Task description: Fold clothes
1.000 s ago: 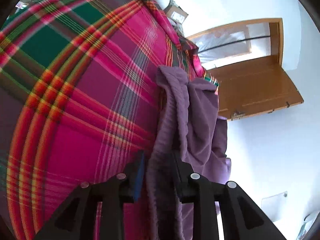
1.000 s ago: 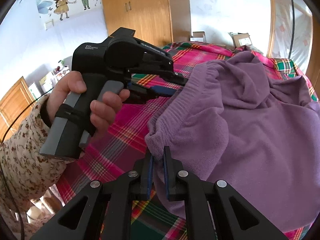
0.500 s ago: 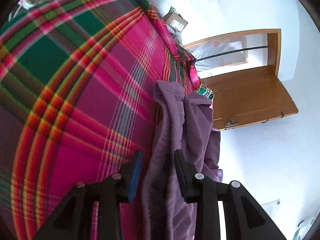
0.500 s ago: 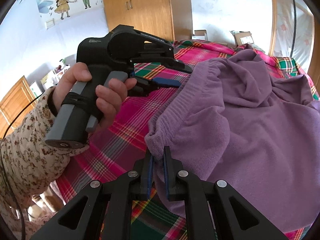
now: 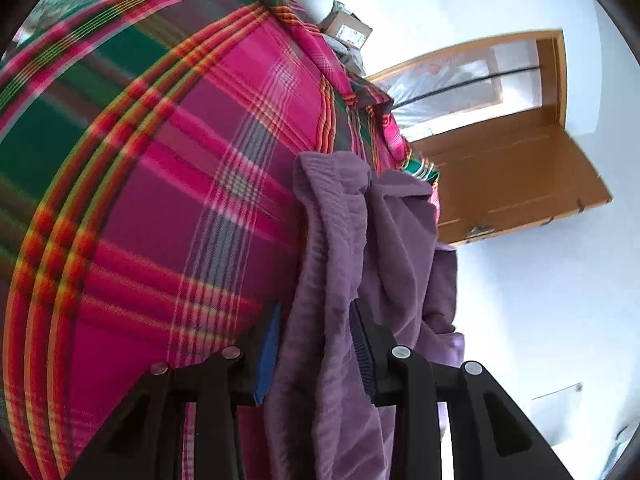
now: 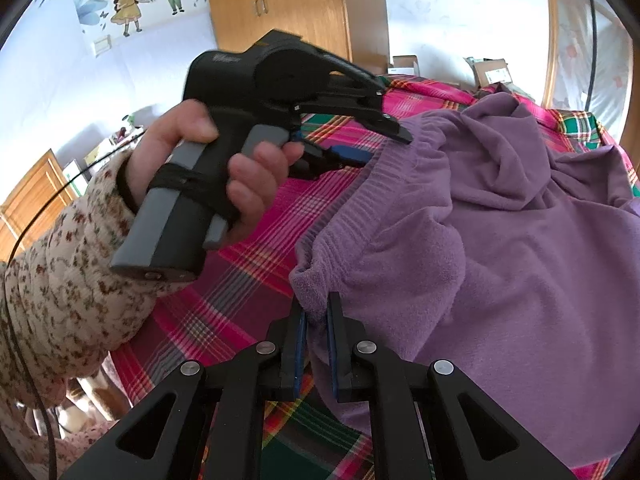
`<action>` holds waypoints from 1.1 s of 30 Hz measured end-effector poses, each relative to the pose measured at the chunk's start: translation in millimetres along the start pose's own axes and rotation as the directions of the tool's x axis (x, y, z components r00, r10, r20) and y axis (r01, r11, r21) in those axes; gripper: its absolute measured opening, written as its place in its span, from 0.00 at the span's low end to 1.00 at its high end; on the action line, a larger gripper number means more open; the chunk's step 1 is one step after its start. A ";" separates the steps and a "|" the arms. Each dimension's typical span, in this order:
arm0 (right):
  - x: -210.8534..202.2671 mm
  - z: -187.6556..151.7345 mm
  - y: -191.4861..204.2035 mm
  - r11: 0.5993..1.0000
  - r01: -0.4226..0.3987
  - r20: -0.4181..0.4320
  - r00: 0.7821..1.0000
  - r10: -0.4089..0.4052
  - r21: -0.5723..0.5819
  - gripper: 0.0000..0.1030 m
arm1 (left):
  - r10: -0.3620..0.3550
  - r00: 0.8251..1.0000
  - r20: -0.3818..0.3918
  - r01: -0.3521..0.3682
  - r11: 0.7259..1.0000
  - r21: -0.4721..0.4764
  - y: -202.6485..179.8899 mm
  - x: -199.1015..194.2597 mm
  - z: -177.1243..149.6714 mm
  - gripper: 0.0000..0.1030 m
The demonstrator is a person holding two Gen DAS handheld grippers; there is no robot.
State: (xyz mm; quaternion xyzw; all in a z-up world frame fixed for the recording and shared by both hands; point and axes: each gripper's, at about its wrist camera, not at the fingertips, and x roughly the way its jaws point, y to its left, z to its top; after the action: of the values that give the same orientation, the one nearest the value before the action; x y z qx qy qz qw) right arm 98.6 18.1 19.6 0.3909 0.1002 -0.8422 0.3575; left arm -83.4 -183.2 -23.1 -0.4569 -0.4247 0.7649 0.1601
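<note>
Meanwhile, purple garment [image 6: 500, 240] hem sits pinched in right claw [image 6: 317, 336], left claw [image 5: 314, 344] parted.

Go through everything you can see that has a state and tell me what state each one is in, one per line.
Purple fleece garment: crumpled on the bed, ribbed edge lifted.
Left gripper: open, fingers either side of the ribbed edge.
Right gripper: shut on the garment's corner.
Pink and green plaid blanket: spread over the bed.
Wooden door: open.
Wooden wardrobe: doors closed.
</note>
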 end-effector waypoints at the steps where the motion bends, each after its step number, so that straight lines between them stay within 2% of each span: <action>1: 0.4 0.2 -0.6 1.000 -0.001 0.000 1.000 0.001 0.001 0.09 | 0.021 1.000 -0.015 -0.021 1.000 0.016 -2.9 2.9 1.9 0.33; 6: 2.5 0.2 -1.8 1.000 -0.008 -0.004 1.000 0.008 0.000 0.09 | 0.045 0.999 -0.015 -0.044 0.999 0.028 -5.7 4.0 6.9 0.32; 10: 3.9 1.0 -1.2 1.000 -0.009 -0.007 1.000 0.009 -0.006 0.09 | 0.064 0.998 -0.009 -0.064 0.997 0.042 -4.6 4.3 6.8 0.14; 13: 4.4 1.9 0.8 1.000 -0.012 -0.008 1.000 0.012 -0.011 0.09 | 0.076 0.997 0.004 -0.076 0.995 0.060 -5.5 1.6 5.2 0.10; 20: 4.6 7.7 13.7 0.998 -0.013 -0.013 1.000 0.012 -0.061 0.09 | 0.086 0.996 0.029 -0.088 0.994 0.071 -0.7 -18.3 7.7 0.08; 33: 23.0 27.8 65.8 0.975 -0.110 -0.040 0.994 0.104 -0.194 0.09 | 0.122 0.986 0.110 -0.126 0.992 0.030 37.4 -74.7 13.2 0.08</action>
State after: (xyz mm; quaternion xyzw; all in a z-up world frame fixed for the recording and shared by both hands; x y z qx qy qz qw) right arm 116.9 -54.1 28.8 0.3711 0.1670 -0.8018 0.4376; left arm -49.4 -259.1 -7.9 -0.4374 -0.3894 0.8047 0.0974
